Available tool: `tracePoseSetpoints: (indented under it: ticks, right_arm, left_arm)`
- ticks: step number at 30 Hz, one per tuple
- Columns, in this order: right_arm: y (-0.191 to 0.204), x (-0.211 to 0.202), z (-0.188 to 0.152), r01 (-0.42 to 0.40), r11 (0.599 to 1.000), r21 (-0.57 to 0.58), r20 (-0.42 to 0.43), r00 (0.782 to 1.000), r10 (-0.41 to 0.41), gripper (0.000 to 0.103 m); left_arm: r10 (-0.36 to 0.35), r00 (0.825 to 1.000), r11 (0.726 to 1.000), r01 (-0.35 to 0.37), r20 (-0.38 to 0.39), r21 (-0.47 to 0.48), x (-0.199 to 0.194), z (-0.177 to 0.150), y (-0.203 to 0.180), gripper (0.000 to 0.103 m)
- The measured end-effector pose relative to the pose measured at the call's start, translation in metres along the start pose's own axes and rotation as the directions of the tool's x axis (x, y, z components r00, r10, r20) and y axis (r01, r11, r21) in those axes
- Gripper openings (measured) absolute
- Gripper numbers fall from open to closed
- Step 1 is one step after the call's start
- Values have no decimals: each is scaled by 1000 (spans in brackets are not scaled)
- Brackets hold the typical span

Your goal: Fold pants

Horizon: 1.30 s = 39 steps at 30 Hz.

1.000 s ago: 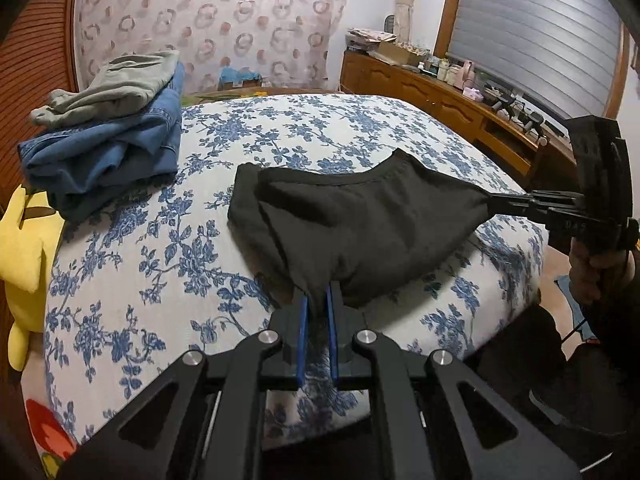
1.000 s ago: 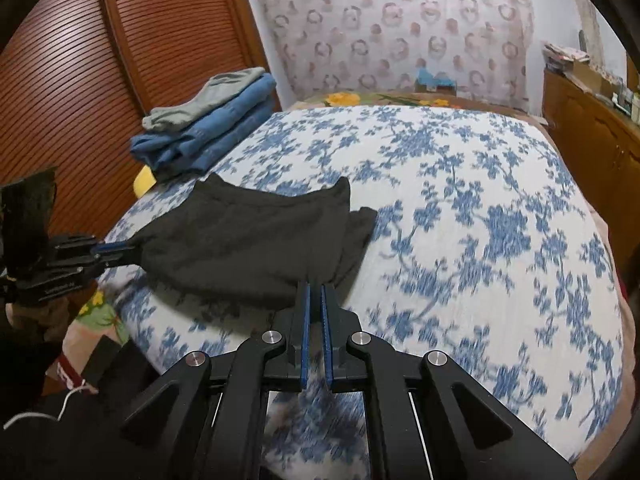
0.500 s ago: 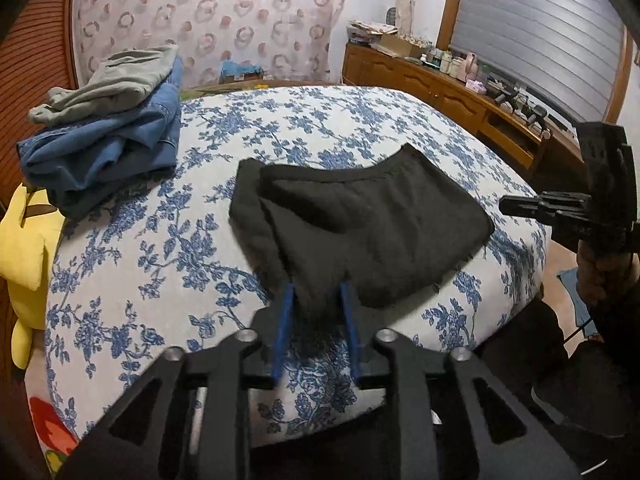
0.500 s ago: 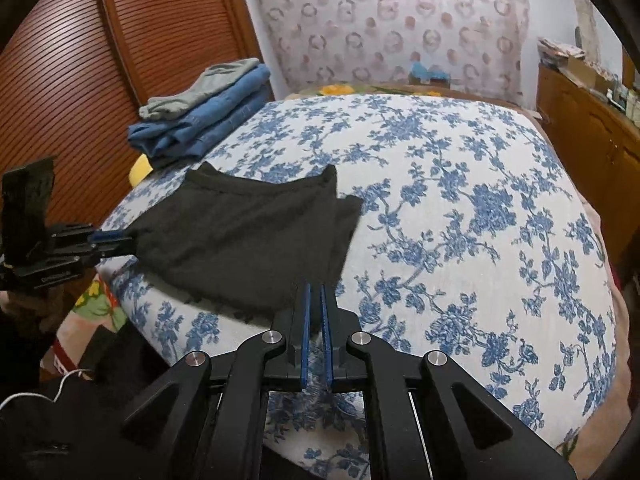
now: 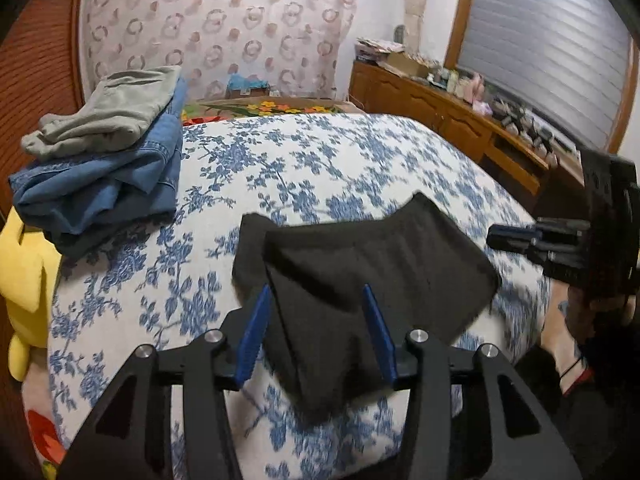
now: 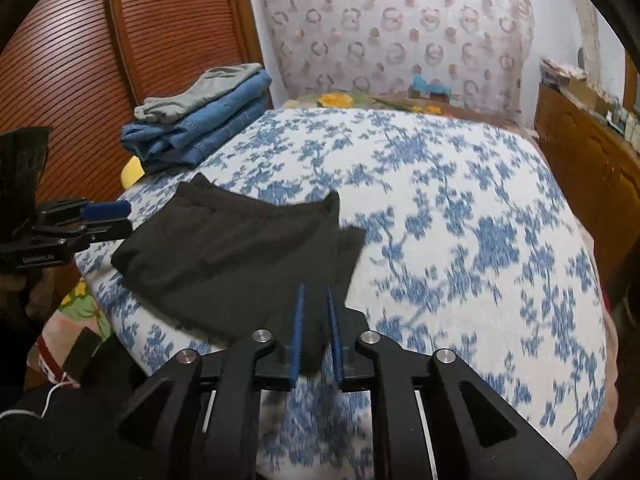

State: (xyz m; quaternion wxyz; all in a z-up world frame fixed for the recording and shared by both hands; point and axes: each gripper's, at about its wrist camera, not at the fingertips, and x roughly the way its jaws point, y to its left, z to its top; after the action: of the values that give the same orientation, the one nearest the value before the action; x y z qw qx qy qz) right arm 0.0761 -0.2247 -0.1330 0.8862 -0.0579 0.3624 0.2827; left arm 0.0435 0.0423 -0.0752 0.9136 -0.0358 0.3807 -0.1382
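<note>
Fold laid; my left gripper (image 5: 316,330) opening, free of black pants (image 5: 360,264). My right gripper (image 6: 316,330) opening, hem between pads. Next: withdraw, stack on folded pile (image 5: 100,160).

No legible text; only a blurred white marking on the left tool (image 6: 106,220).

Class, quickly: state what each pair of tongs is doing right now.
Left tongs: opening, clear of the black pants between them.
Right tongs: just opening, pants edge between them.
</note>
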Motion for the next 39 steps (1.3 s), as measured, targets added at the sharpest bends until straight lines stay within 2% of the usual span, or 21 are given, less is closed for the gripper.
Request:
tracePoseSetpoints:
  ticks: [1, 3, 4, 11, 16, 19, 26, 32, 35, 39]
  right_arm:
    - [1, 3, 3, 1, 1000, -4, 1, 1000, -1, 15]
    - [3, 11, 11, 7, 1000, -14, 4, 1000, -7, 28]
    - [3, 14, 14, 9, 1000, -18, 4, 1000, -9, 30]
    - [-3, 41, 41, -11, 1000, -21, -1, 1000, 11, 30]
    - [-14, 65, 51, 18, 1000, -7, -52, 998, -18, 30]
    - [-22, 75, 53, 1, 1000, 29, -72, 997, 1, 30]
    - [-28, 84, 51, -38, 997, 70, -93, 995, 44, 30]
    - [-22, 79, 52, -56, 998, 23, -80, 995, 57, 7]
    - [-23, 71, 52, -33, 999, 28, -35, 999, 34, 6]
    - [-22, 71, 50, -18, 999, 27, -29, 999, 19, 6]
  left_arm:
    - [-5, 1000, 1000, 5, 5, -5, 2, 2, 1, 46]
    - [0, 1000, 1000, 0, 11, -7, 6, 7, 2, 46]
    - [3, 1000, 1000, -3, 15, -6, 8, 8, 3, 46]
    - [16, 1000, 1000, -16, 7, -5, 21, 15, 6, 46]
    - [26, 1000, 1000, -26, -3, -3, 32, 15, 9, 46]
    - [24, 1000, 1000, -24, -18, -7, 41, 16, 13, 46]
    - [35, 999, 999, -35, -10, 10, 49, 22, 11, 26]
    - [32, 999, 999, -33, 21, 18, 45, 29, 10, 18]
    - [28, 999, 999, -29, 38, 15, 43, 35, 10, 18]
    - [36, 999, 999, -37, 40, 27, 41, 36, 7, 18]
